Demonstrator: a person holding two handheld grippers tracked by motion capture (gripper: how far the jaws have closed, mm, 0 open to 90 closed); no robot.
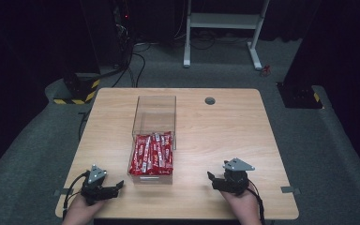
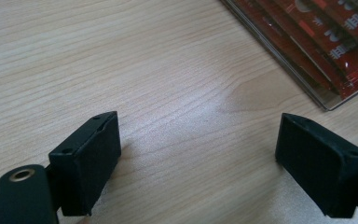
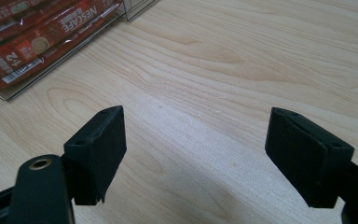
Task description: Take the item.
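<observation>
A clear plastic box (image 1: 154, 110) lies lengthwise in the middle of the wooden table (image 1: 225, 136). Its near half holds several red Nescafe sachets (image 1: 152, 153). My left gripper (image 1: 117, 186) rests near the table's front left, pointing right toward the box, its jaws open over bare wood. In the left gripper view (image 2: 198, 135) the sachets (image 2: 340, 46) show at the top right. My right gripper (image 1: 212, 181) sits at the front right, pointing left, open with nothing between its jaws. The right gripper view (image 3: 196, 130) has the sachets (image 3: 32, 39) at the top left.
A grey cable grommet (image 1: 210, 100) is set in the table's far side. Beyond the table stand a white desk frame (image 1: 222, 21), a yellow-and-black striped base (image 1: 77, 93) and a dark stand (image 1: 300, 93). Bare wood lies between each gripper and the box.
</observation>
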